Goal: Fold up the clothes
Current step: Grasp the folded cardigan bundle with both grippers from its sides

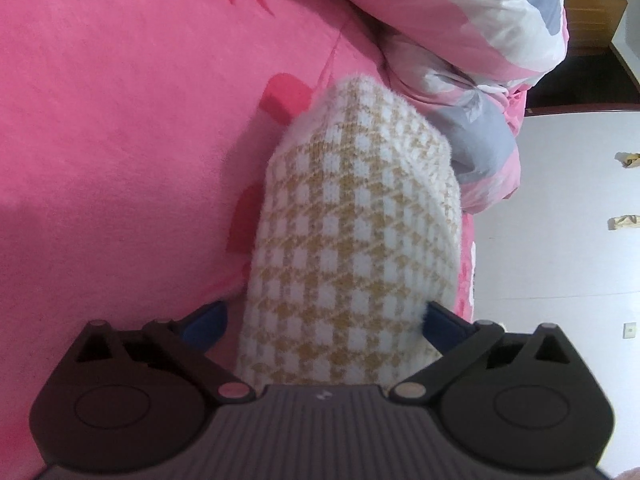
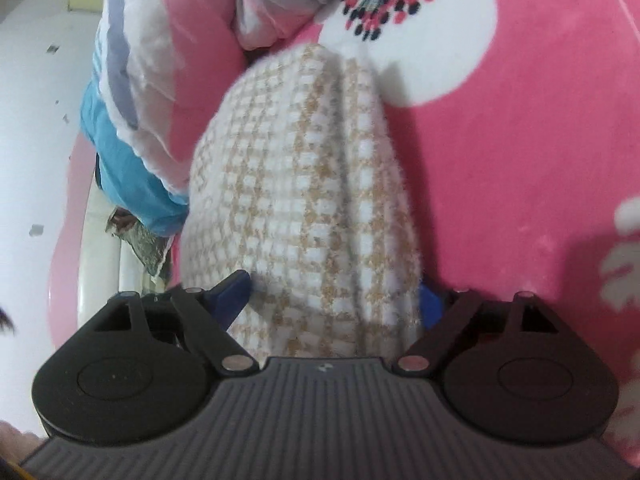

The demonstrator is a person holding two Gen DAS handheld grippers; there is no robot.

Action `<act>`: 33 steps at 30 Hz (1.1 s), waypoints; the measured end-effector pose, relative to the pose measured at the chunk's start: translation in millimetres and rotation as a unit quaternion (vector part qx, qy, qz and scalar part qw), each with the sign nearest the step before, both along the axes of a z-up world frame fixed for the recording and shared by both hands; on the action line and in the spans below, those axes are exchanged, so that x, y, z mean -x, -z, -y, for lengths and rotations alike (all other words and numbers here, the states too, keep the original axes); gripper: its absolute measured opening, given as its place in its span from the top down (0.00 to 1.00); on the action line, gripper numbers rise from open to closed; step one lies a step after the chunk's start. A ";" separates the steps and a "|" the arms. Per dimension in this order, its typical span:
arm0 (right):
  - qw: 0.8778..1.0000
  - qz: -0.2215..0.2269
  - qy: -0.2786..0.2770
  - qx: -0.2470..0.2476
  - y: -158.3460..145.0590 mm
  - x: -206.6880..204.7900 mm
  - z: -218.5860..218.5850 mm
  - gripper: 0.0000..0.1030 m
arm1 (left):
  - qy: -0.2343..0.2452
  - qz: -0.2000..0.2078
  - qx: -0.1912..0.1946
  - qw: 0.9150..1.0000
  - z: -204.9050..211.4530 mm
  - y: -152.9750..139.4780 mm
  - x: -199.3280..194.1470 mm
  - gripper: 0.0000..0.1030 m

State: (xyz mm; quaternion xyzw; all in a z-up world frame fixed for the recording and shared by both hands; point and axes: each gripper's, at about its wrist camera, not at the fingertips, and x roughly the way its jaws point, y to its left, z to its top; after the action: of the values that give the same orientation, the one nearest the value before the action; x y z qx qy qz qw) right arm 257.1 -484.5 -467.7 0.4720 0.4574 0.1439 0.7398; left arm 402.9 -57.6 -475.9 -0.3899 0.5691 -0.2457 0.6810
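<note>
A fuzzy knit garment [image 1: 352, 216] shows a white and mustard-yellow houndstooth check, paler beige and white in the right wrist view [image 2: 304, 184]. It lies on a hot pink bedsheet [image 1: 120, 120] printed with red leaf shapes and, in the right wrist view, large white flowers with blue centres and red and dark stamens [image 2: 520, 160]. The bunched quilt [image 1: 480, 40] is pink, white and grey-blue with a bright blue underside [image 2: 132, 176], and the 2 black grippers, left gripper [image 1: 326, 316] and right gripper [image 2: 336, 300], have dark blue fingers [image 1: 206, 318].
</note>
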 end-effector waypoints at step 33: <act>0.994 0.079 0.078 0.022 -230.8 131.5 39.6 0.67 | 0.083 0.064 0.064 0.992 76.4 -196.4 139.3 0.07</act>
State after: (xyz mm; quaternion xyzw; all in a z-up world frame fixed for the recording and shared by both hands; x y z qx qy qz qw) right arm 125.6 -524.1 -236.9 0.4772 0.3621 0.1123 0.7928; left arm 263.7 -133.9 -279.5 -0.3674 0.5375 -0.3622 0.6670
